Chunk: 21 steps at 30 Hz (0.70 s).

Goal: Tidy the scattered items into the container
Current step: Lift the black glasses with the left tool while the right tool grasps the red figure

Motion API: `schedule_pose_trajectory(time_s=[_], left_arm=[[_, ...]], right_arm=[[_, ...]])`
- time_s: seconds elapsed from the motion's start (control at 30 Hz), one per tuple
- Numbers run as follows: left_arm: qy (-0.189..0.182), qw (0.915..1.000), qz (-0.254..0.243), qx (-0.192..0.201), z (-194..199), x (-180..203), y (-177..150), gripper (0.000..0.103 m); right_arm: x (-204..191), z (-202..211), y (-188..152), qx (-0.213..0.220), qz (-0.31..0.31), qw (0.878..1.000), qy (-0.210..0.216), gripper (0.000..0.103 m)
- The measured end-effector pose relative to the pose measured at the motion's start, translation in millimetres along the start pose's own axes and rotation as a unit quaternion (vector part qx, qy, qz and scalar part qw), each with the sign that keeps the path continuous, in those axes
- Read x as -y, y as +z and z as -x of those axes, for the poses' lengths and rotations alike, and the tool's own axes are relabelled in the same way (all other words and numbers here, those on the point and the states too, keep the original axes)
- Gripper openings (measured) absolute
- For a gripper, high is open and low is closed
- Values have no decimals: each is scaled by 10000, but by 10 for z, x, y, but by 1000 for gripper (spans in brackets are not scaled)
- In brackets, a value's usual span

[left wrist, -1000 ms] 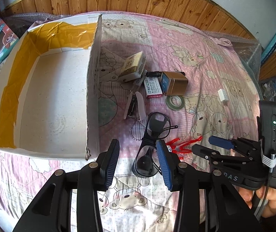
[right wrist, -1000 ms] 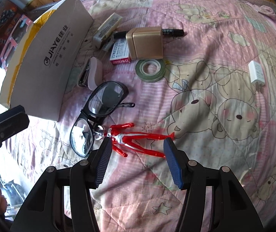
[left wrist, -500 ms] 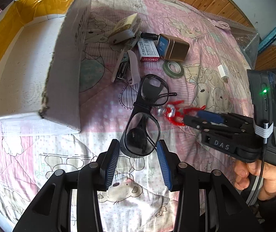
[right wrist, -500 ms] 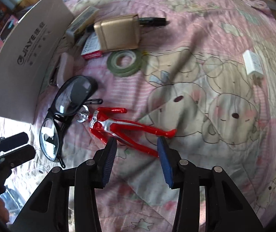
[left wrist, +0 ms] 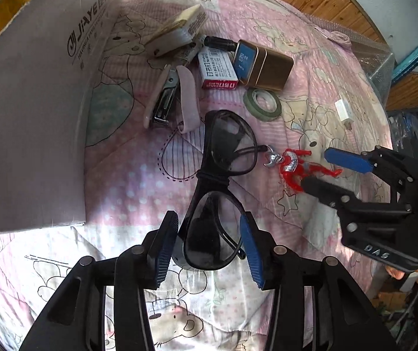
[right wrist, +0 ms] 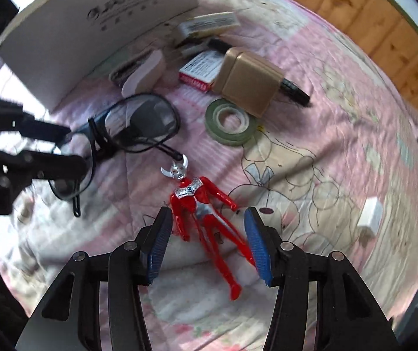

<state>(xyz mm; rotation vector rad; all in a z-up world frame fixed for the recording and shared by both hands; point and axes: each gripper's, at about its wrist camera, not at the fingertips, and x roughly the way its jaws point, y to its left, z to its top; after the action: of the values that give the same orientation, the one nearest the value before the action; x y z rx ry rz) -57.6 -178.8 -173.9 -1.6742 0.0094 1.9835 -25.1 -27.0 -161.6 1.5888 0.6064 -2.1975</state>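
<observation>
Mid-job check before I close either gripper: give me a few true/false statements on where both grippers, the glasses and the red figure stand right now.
1. The left gripper is open with one lens of the glasses between its fingers. True.
2. The right gripper is shut on the red figure. False: it is open, straddling the figure's legs.
3. The glasses already lie inside the white box. False: they lie on the quilt beside it.
4. The green tape roll lies next to the gold tin. True.
</observation>
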Motion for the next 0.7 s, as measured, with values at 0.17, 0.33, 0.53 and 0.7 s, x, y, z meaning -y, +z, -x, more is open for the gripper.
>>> schedule_pose_trajectory(time_s=[0.17, 0.33, 0.53, 0.7], left_arm=[[182, 9996, -186, -99, -246, 49, 161, 49], [81, 9992, -390, -10, -254, 150, 250, 32], [-156, 9990, -415, -19, -172, 230, 323, 25], [44, 9979, -653, -39, -200, 389, 315, 25]], right_arm=[[207, -167, 3, 47, -293, 9978, 599, 52], [498, -134, -117, 114, -1365, 9828, 1240, 28], [625, -105, -300, 116, -2136, 9633, 1624, 17], [599, -147, -369, 193, -2219, 9624, 1555, 21]])
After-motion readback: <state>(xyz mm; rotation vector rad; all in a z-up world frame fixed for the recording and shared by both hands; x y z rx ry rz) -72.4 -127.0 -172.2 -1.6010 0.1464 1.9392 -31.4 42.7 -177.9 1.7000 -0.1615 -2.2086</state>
